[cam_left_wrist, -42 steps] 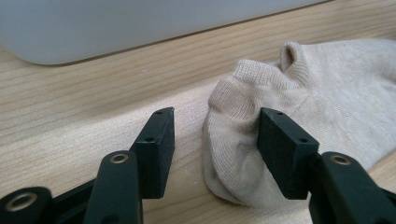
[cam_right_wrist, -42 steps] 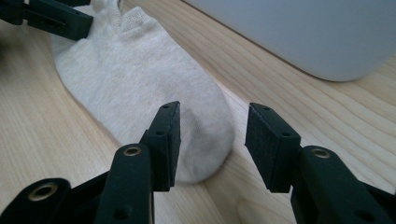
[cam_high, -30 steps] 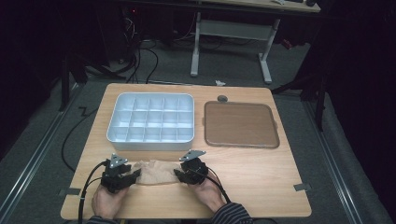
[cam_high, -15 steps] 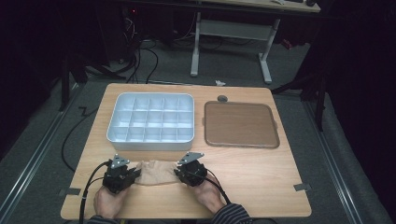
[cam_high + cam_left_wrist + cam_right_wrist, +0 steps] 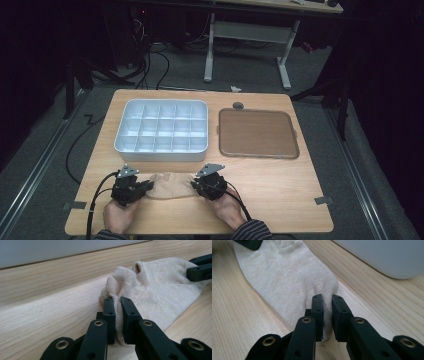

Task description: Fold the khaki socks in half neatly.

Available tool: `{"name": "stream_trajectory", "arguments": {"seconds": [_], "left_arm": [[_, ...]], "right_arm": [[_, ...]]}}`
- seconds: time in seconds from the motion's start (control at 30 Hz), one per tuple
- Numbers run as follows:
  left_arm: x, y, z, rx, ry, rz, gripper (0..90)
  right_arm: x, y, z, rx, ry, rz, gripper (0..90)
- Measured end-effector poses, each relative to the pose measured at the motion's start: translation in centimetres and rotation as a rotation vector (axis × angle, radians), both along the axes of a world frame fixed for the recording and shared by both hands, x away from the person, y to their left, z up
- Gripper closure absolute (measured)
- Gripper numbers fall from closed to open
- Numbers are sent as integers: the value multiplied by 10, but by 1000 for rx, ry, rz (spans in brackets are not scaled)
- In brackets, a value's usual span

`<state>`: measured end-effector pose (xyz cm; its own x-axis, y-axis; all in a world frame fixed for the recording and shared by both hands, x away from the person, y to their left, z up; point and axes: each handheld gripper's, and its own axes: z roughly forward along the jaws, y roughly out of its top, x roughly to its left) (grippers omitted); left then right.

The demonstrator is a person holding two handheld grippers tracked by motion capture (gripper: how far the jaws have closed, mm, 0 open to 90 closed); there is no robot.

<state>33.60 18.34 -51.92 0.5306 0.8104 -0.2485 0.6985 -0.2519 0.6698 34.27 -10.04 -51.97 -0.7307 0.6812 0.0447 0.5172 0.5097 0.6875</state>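
A beige sock (image 5: 170,184) lies flat near the table's front edge, between the two grippers. My left gripper (image 5: 149,185) is shut on the sock's left end; its jaws have just been closing. In the left gripper view the jaws (image 5: 117,301) pinch a raised fold of the sock (image 5: 155,290). My right gripper (image 5: 194,186) is shut on the right end, and its jaws have also just been closing. The right gripper view shows the jaws (image 5: 326,298) pressing a fold of the sock (image 5: 287,277) at its rounded end. Both hands rest on the table.
Behind the sock stands a white tray (image 5: 160,155) divided into several compartments. To its right lies a shallow brown tray (image 5: 257,132), with a small round grey object (image 5: 238,105) behind it. Cables trail off the table's left front corner.
Both pairs of jaws have closed onto the ends of the sock. The hands have stayed almost where they were.
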Motion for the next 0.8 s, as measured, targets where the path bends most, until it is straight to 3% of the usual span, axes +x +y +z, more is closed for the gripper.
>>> {"name": "stream_trajectory", "arguments": {"seconds": [0.23, 0.43, 0.8], "left_arm": [[7, -27, 6, -17, 3, -47, 834], [15, -61, 7, -10, 10, -90, 834], [21, -94, 3, -30, 24, -126, 834]], "right_arm": [[-4, -27, 0, 7, -9, -43, 811], [-8, -60, 2, 9, -22, -91, 810], [-14, -96, 4, 6, -14, -141, 810]]}}
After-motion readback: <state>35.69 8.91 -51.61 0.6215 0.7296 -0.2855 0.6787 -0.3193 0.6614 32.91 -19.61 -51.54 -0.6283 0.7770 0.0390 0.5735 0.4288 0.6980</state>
